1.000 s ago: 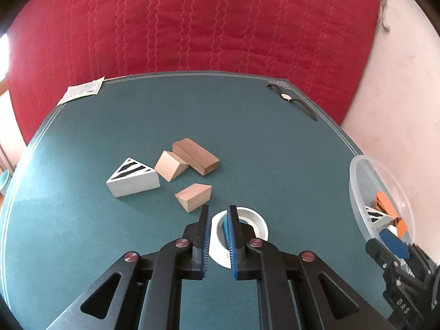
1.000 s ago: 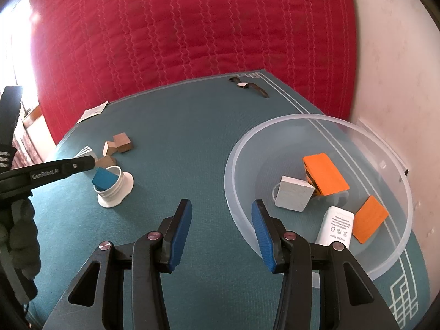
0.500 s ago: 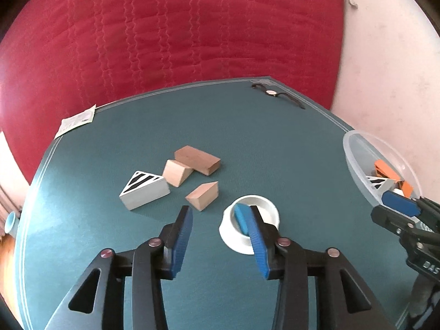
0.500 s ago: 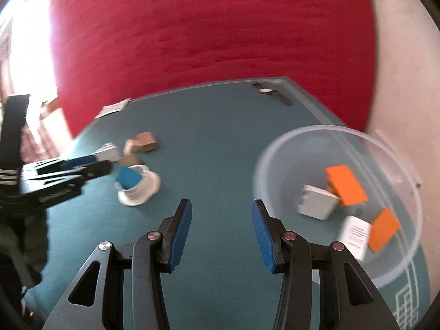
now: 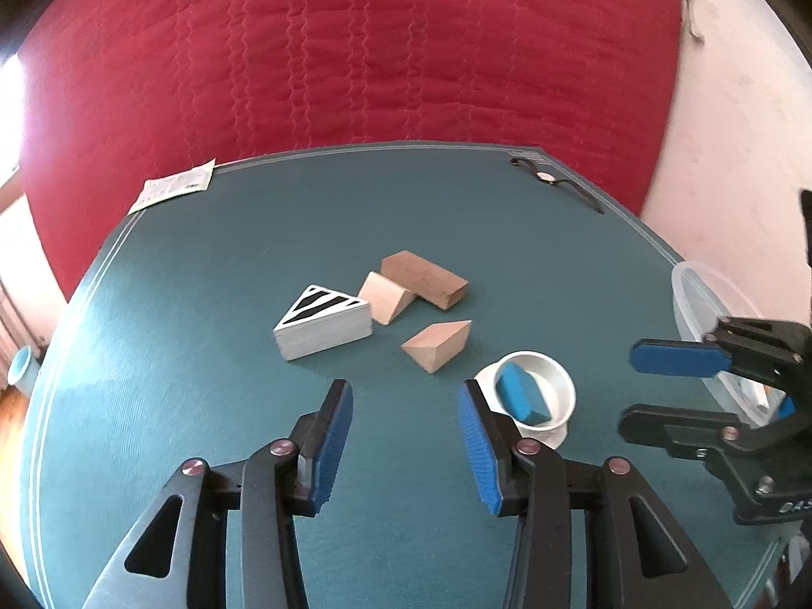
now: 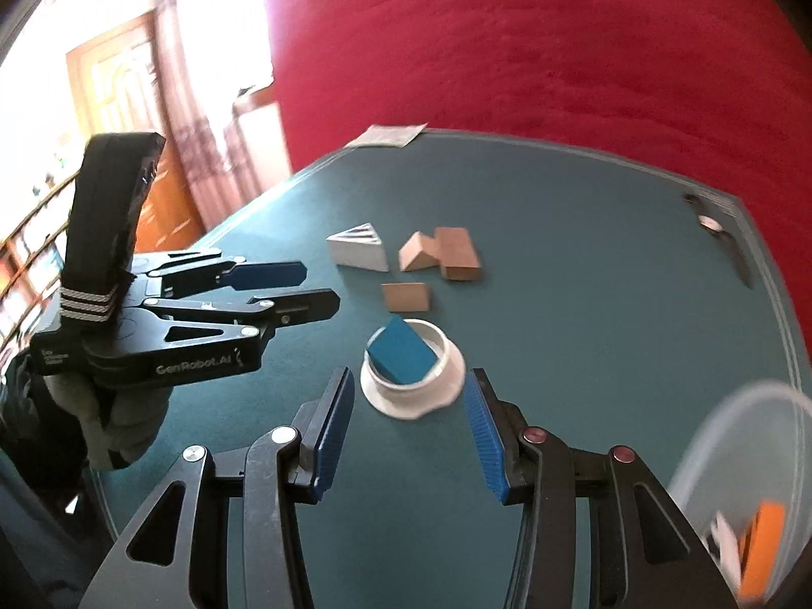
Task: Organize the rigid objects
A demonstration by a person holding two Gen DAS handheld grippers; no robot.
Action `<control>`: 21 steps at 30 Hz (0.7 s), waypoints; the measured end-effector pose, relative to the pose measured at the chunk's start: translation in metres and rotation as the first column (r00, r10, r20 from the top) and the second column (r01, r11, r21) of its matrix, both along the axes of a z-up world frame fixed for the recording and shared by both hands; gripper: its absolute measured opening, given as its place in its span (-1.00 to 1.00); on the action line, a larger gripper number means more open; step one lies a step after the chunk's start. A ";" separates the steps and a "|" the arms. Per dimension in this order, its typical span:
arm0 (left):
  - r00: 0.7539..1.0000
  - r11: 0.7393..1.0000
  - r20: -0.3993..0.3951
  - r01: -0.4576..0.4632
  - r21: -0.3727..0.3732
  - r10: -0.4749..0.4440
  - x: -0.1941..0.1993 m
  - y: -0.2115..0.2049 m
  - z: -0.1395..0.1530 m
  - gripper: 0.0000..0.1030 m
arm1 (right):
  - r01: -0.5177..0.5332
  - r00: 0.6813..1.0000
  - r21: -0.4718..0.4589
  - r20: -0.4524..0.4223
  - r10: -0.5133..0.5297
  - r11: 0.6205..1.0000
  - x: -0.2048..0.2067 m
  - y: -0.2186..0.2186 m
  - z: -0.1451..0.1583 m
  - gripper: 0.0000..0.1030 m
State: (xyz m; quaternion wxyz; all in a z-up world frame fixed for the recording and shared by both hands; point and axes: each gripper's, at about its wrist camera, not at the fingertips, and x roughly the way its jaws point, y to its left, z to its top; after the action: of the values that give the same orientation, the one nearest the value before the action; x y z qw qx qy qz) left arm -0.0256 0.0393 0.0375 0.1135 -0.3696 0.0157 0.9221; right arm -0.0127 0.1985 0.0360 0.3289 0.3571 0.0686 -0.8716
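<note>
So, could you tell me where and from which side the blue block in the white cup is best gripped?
Grip the blue block by its raised upper end, coming from above. It leans tilted inside the white cup, so only that end clears the rim and its lower sides are walled in. The right gripper, open and empty, faces it.
</note>
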 end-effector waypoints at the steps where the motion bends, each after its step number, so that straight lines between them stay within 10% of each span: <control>1: 1.000 1.000 0.001 -0.003 0.001 0.003 -0.001 -0.001 -0.001 -0.10 | -0.022 1.000 0.012 0.004 0.022 1.000 -0.004 -0.004 -0.001 -0.09; 21: 0.995 0.996 0.043 -0.090 0.009 0.090 -0.004 -0.031 -0.013 -0.06 | -0.391 0.918 0.244 0.032 0.395 0.888 -0.042 -0.058 -0.027 -0.09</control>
State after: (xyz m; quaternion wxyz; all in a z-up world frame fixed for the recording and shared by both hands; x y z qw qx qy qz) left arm -0.0300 0.0086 0.0248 0.0742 -0.3886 -0.0086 0.9184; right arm -0.0543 0.1407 0.0088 0.4511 0.3658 0.2496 -0.7749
